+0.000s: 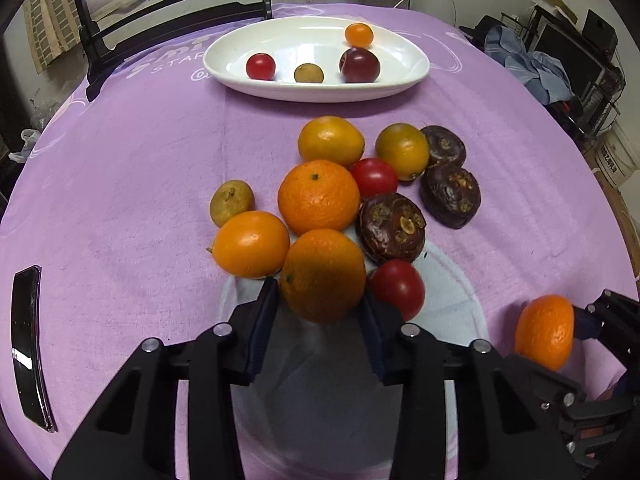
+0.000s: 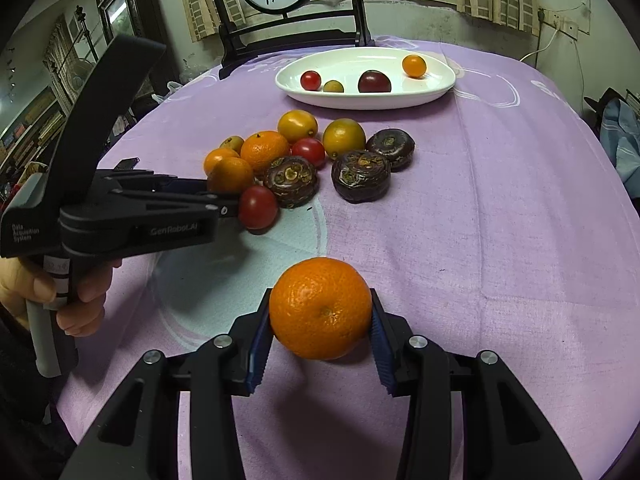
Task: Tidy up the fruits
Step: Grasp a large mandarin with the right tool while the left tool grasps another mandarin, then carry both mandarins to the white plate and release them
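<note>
My left gripper (image 1: pixel 320 304) is shut on an orange mandarin (image 1: pixel 323 276) at the near edge of a fruit pile on the purple cloth; it also shows in the right wrist view (image 2: pixel 224 196). My right gripper (image 2: pixel 320 316) is shut on another mandarin (image 2: pixel 321 308), held apart from the pile at the near right; that mandarin also shows in the left wrist view (image 1: pixel 545 332). The pile holds a third mandarin (image 1: pixel 319 196), kumquats (image 1: pixel 331 141), cherry tomatoes (image 1: pixel 398 289) and dark water chestnuts (image 1: pixel 391 227). A white oval plate (image 1: pixel 240 46) at the far side holds several small fruits.
A dark chair back (image 2: pixel 288 36) stands behind the plate at the table's far edge. A phone (image 1: pixel 28 346) lies on the cloth at the near left. Clutter and a blue cloth (image 1: pixel 532 64) sit off the table's right side.
</note>
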`<state>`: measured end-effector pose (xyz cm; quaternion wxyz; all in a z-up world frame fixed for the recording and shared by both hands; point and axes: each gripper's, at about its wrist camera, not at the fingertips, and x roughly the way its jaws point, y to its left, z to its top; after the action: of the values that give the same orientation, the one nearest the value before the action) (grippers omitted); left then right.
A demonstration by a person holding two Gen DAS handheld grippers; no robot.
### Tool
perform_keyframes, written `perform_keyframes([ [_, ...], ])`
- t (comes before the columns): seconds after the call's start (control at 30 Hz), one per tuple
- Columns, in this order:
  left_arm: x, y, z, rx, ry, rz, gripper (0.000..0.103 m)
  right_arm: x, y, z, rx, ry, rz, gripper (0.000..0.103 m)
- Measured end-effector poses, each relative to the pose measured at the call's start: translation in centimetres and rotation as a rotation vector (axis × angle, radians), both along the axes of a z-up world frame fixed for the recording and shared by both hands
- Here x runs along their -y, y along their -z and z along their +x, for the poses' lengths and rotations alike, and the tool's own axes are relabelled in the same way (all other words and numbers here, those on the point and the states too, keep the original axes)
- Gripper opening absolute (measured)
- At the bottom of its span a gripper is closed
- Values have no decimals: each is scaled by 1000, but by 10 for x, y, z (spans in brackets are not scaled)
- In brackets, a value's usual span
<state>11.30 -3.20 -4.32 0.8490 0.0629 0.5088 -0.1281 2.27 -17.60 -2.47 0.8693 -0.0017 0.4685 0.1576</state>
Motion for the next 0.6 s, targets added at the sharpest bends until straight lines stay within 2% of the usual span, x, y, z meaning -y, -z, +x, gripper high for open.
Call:
perform_keyframes([
  [0.3, -5, -4, -5, 27, -6, -15, 36, -1, -3, -5, 7, 0, -1, 45],
  [0.6, -22, -38, -40, 78, 55, -49, 35, 4, -20, -6, 46, 8, 15, 44],
])
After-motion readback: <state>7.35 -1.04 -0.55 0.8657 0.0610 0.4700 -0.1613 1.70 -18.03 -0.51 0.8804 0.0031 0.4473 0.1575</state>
